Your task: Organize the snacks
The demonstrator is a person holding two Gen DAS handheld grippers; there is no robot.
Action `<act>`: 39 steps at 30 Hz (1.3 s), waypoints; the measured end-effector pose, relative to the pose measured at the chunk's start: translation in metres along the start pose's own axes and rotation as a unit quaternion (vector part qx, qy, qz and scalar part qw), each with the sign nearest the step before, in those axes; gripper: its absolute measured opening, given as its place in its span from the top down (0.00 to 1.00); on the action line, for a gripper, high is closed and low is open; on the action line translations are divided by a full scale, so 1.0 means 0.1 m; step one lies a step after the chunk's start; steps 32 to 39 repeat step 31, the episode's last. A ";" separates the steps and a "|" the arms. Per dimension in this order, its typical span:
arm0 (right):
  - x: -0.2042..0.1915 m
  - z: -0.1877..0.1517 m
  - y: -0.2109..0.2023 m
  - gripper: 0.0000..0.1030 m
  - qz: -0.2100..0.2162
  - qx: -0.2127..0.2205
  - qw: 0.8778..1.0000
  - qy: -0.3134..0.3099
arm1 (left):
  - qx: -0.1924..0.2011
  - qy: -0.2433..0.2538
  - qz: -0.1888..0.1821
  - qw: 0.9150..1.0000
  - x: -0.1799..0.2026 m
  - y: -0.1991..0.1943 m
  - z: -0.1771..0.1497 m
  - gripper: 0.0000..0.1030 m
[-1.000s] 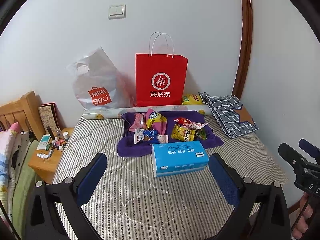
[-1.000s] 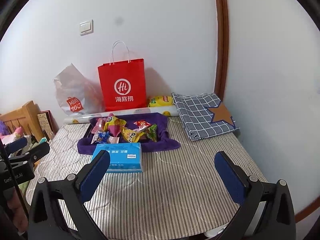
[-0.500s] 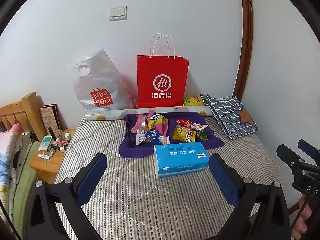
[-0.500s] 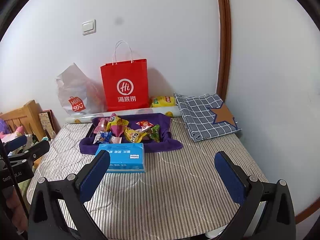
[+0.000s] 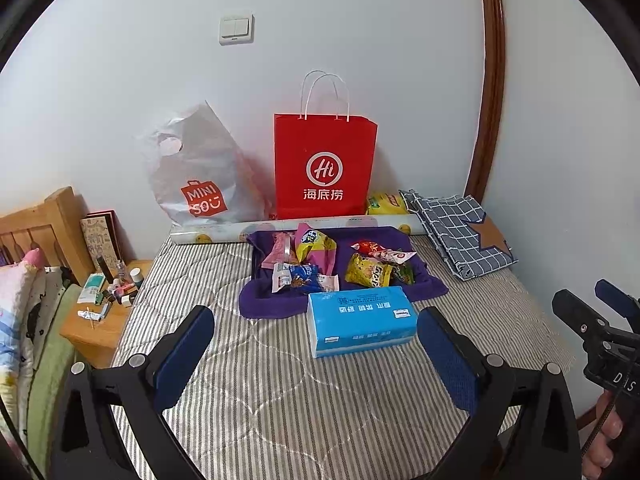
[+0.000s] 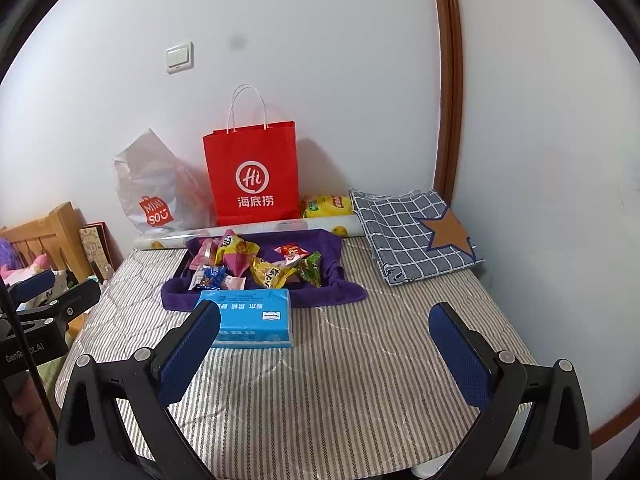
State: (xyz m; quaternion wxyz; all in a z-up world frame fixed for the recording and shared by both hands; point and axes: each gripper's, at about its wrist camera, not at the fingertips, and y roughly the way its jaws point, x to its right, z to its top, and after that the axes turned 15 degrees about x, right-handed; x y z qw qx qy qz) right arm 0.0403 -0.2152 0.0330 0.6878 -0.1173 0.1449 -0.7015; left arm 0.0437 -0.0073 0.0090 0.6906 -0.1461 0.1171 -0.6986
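Both claws, left (image 5: 314, 354) and right (image 6: 324, 350), are held spread and empty; snacks (image 5: 336, 266) lie seemingly loose on the purple cloth (image 5: 264, 304), so the stage cannot be judged.

We see a pale wall (image 5: 360, 32) with a light switch (image 5: 236, 29) and a brown wooden trim (image 5: 490, 80) on the right. A striped mattress (image 5: 320, 400) fills the near ground. At left stand a wooden headboard (image 5: 48, 220) and a small nightstand (image 5: 100, 328).
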 end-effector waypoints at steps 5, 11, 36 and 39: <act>0.00 0.00 -0.01 0.00 0.001 0.001 1.000 0.000 | 0.001 0.000 0.000 1.000 0.01 -0.01 0.01 0.01; 0.01 0.02 -0.03 0.00 0.003 0.004 1.000 -0.002 | 0.001 0.000 0.000 1.000 0.01 -0.01 0.01 0.01; -0.03 0.00 -0.06 0.00 0.009 0.006 1.000 -0.002 | 0.005 -0.005 -0.004 1.000 0.00 -0.01 0.04 0.01; -0.03 0.00 -0.06 0.00 0.009 0.006 1.000 -0.002 | 0.005 -0.005 -0.004 1.000 0.00 -0.01 0.04 0.01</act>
